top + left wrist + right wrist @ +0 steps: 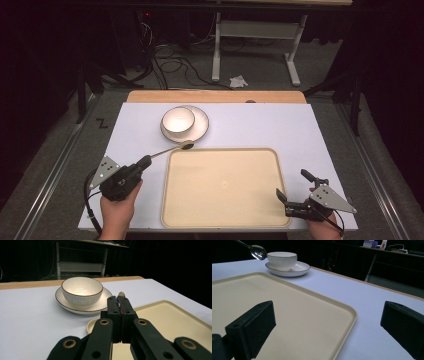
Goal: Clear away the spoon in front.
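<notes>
Left tool [145, 162] clamped tight on the spoon [172, 149] handle; spoon held off the surface, its head at the tray's [270, 200] 11 o'clock corner, just short of the bowl [178, 120]; bowl sits on a saucer [200, 127] at the counter's [300, 125] 12 o'clock side. Right tool [295, 192] spread wide, holding nothing, idle at the tray's 4 o'clock corner. Judged step: carrying the spoon, either to bowl or tray; next move calls for a steady lower and a clean release. Counter pale, matte; beyond it, dark room, grey floor, a white desk frame [216, 50], loose cables [170, 65].
</notes>
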Demonstrator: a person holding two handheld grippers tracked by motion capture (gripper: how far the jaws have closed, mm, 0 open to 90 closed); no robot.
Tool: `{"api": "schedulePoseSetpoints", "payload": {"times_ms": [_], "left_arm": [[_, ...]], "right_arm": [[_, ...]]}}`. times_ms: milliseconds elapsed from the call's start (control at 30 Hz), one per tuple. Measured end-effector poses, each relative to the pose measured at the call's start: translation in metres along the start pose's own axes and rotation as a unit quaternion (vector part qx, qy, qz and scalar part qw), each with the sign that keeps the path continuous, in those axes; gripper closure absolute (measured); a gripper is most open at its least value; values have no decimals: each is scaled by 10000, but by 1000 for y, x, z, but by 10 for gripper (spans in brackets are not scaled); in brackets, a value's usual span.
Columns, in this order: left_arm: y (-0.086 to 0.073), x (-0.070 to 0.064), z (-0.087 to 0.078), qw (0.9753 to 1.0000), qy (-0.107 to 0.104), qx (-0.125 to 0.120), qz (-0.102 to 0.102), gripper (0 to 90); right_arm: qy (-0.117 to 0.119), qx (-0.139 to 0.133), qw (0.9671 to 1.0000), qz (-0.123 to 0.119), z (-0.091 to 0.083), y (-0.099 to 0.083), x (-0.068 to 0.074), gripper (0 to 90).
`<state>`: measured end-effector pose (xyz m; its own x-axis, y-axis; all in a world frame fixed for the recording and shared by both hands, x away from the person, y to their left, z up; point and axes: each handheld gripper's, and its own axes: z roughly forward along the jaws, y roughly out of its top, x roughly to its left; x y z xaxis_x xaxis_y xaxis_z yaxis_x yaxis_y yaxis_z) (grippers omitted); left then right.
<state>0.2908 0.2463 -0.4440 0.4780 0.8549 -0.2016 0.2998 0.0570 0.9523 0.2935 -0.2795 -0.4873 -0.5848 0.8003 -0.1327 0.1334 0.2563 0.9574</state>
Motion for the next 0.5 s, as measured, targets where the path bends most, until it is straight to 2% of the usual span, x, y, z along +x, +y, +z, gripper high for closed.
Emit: {"api": "schedulePoseSetpoints", "payload": {"times_ms": [233,333,500], "left_arm": [[-2,-4,0,10000,-67,3,7,898],[-2,-11,3,9999,-169,22,30,898],[-5,-20,10,9988,-475,105,-51,897]], "right_arm": [[-16,-9,10000,20,0,-1,1,4],[8,-6,10000,45,0,-1,1,4],[20,-5,10000,12,0,-2,-1,4]]}}
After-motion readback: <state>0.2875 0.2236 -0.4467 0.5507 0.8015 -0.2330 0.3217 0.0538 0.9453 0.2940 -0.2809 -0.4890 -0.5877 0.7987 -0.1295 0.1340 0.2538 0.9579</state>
